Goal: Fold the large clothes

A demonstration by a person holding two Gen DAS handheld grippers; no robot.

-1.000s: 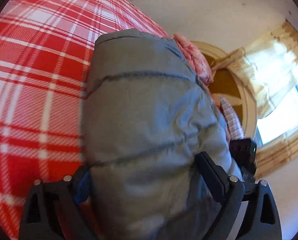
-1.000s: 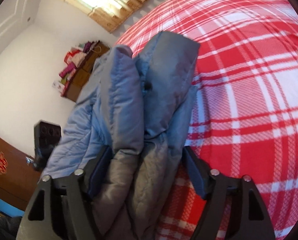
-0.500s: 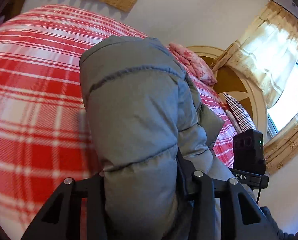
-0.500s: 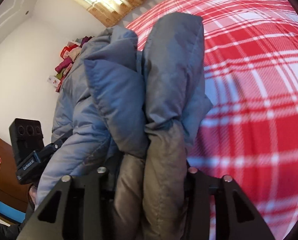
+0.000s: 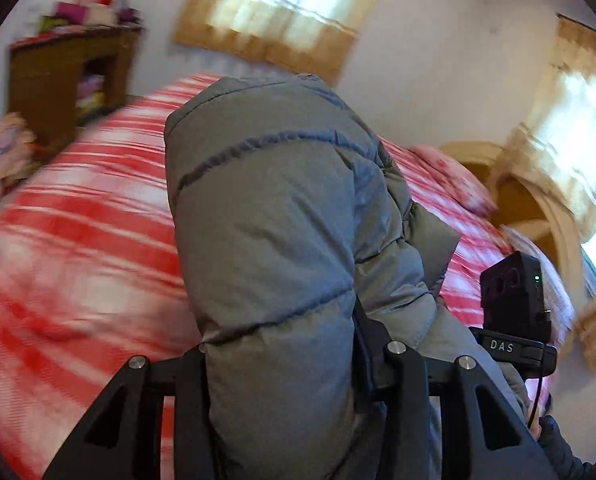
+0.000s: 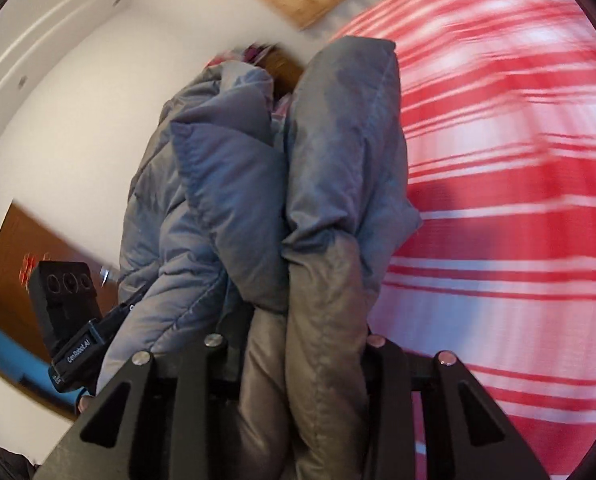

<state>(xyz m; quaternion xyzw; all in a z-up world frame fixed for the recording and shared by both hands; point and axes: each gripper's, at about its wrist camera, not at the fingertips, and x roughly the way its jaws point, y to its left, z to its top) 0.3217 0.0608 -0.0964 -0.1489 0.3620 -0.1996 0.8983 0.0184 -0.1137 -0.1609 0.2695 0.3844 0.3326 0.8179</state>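
Your left hand-held gripper points slightly downward over the bed, and its two black fingers are clamped on a thick fold of the grey quilted puffer jacket. In the left wrist view the padded fold fills the gap between the jaws at 6 o'clock and bulges up toward 12 o'clock, hanging above the bed rather than lying flat on it. At 4 o'clock in that view you can see the black camera block of your other tool.

Your right hand-held gripper is tilted a little downward too. Its jaws are closing, with two bunched layers of the same jacket squeezed between them and the pads pressing on the fabric. In the right wrist view the layers rise from 6 o'clock to about 12 o'clock, and more of the jacket drapes away toward 9 o'clock, where the other tool's camera block sits at 8 o'clock.

Beyond the jacket lies the red and white plaid bed cover, blurred, spreading toward 9 o'clock in the left wrist view and toward 3 o'clock in the right wrist view. Farther off at 10 o'clock in the left wrist view stands a brown wooden cabinet with coloured things piled on top, and at 12 o'clock a window with yellowish curtains.
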